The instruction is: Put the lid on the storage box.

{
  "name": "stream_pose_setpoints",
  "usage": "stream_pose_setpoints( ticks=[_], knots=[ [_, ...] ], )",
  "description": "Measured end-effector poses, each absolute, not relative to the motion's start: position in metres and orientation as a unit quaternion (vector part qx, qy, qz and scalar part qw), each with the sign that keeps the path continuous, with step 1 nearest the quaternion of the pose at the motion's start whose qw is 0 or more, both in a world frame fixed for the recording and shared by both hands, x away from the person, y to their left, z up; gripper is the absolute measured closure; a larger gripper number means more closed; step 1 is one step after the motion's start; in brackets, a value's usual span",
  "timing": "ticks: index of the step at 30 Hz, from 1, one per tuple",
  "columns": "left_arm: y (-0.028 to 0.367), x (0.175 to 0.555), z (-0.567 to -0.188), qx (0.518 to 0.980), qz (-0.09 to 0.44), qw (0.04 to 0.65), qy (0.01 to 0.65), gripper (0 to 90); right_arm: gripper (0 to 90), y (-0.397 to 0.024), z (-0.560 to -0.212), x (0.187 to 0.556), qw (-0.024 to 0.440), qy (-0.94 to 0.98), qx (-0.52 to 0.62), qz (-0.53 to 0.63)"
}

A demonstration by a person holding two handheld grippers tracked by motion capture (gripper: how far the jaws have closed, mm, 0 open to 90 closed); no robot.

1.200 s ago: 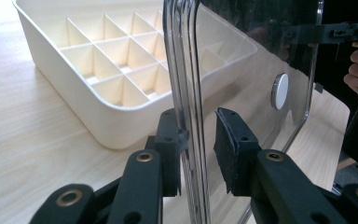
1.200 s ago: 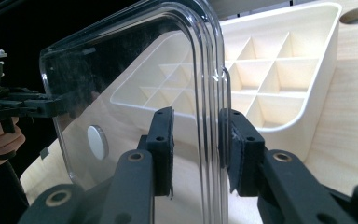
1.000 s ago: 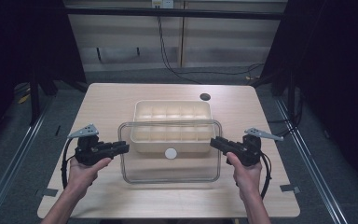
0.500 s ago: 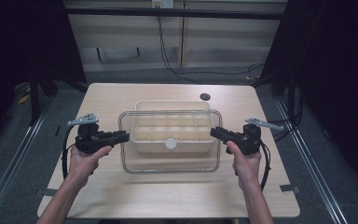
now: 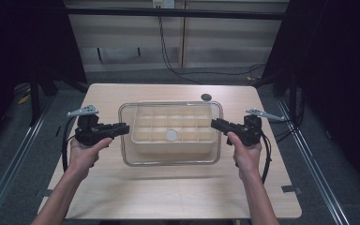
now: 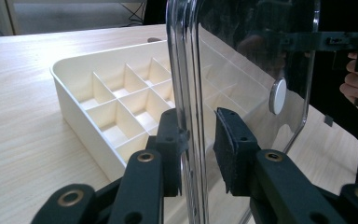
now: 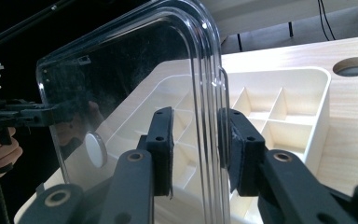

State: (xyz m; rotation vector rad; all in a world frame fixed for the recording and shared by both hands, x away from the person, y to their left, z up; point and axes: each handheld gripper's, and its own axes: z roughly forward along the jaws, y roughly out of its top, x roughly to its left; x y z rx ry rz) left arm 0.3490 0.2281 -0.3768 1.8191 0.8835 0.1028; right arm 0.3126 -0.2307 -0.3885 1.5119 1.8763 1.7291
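Pale wooden table [image 5: 168, 197], rectangular, on grey carpet with dark surroundings; a round cable hole [image 5: 206, 97] sits near the far edge, right of centre.

Item in hand: a clear plastic lid [image 5: 170, 158] with rounded corners and a small white disc [image 5: 171, 135] at its centre. It is held level above the table, midway between the left and right edges, clear of the surface and casting a shadow on the wood toward the near edge.

Directly beneath it rests a cream compartment tray [image 6: 81, 95] divided into a grid of small cells, standing on the table toward the far edge. The lid overhangs the tray toward the near edge.

Left gripper [image 5: 124, 128]: jaws clamped on the lid's left rim; in the left gripper view the rim runs upright between the two black pads [image 6: 170, 140].

Right gripper [image 5: 214, 124]: jaws clamped on the lid's right rim, pads [image 7: 161, 144] on either face of the rim.

Each gripper is carried in one of the person's hands, forearms entering from the near edge.
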Motion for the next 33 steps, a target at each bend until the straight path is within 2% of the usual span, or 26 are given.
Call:
stream_pose_setpoints(
  ticks=[33],
  knots=[
    [0.219, 0.388, -0.359, 0.759, 0.058, 0.525, 0.381, 70.6, 65.2, -0.232, -0.366, 0.352, 0.098, 0.622, 0.520, 0.577]
  ],
)
